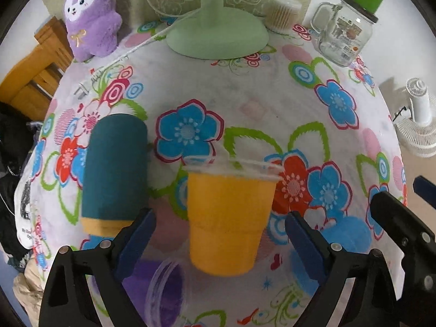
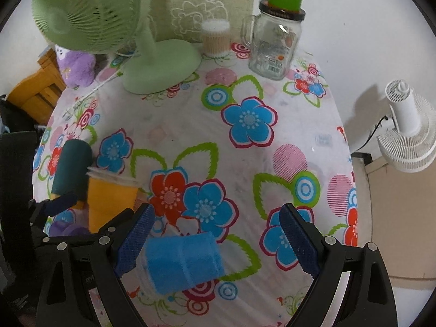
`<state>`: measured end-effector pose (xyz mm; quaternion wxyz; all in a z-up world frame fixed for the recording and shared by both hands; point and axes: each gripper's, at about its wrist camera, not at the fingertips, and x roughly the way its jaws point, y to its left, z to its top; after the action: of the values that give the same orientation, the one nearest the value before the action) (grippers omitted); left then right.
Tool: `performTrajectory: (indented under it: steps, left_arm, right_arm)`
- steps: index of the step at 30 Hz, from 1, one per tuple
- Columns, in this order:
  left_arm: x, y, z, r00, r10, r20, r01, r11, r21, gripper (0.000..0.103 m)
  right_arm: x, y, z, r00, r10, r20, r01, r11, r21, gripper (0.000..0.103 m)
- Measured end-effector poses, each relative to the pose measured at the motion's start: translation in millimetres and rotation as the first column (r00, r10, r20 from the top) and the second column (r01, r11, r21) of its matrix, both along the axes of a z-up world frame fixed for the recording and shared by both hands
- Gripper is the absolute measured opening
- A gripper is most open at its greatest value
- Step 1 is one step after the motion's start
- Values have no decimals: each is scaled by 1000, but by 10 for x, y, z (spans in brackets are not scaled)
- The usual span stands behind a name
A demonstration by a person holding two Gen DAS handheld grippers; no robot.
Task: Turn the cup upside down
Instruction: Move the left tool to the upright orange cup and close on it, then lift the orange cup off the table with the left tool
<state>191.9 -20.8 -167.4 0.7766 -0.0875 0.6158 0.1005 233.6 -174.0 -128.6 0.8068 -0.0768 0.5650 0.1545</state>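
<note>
An orange cup (image 1: pixel 229 218) with a clear rim stands upright on the flowered tablecloth, between the open fingers of my left gripper (image 1: pixel 220 226); the pads do not touch it. It also shows in the right wrist view (image 2: pixel 109 199). A teal and orange cup (image 1: pixel 114 169) lies on its side to its left. A purple cup (image 1: pixel 163 288) lies on its side near the left finger. A blue cup (image 2: pixel 185 261) lies on its side between the open fingers of my right gripper (image 2: pixel 218 239), nearer the left pad.
A green desk fan (image 1: pixel 215 32) stands at the back with its cord and plug (image 1: pixel 81 90). A purple plush toy (image 1: pixel 90 16) sits back left. A glass jar mug (image 1: pixel 346 32) with a green cup on top and a cotton swab box (image 1: pixel 283 13) stand back right. A white fan (image 2: pixel 408 130) stands beyond the table's right edge.
</note>
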Motion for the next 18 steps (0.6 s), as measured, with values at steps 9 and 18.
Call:
performTrajectory:
  steps: [9, 18]
  left_arm:
    - [107, -68, -221, 1000, -6, -19, 6, 1000, -4, 80]
    - [72, -99, -172, 1000, -19, 13, 20, 999, -37, 63]
  right_arm:
    - [83, -29, -163, 1000, -17, -24, 17, 1000, 2, 94]
    - [37, -73, -161, 999, -37, -29, 37, 999, 12, 94]
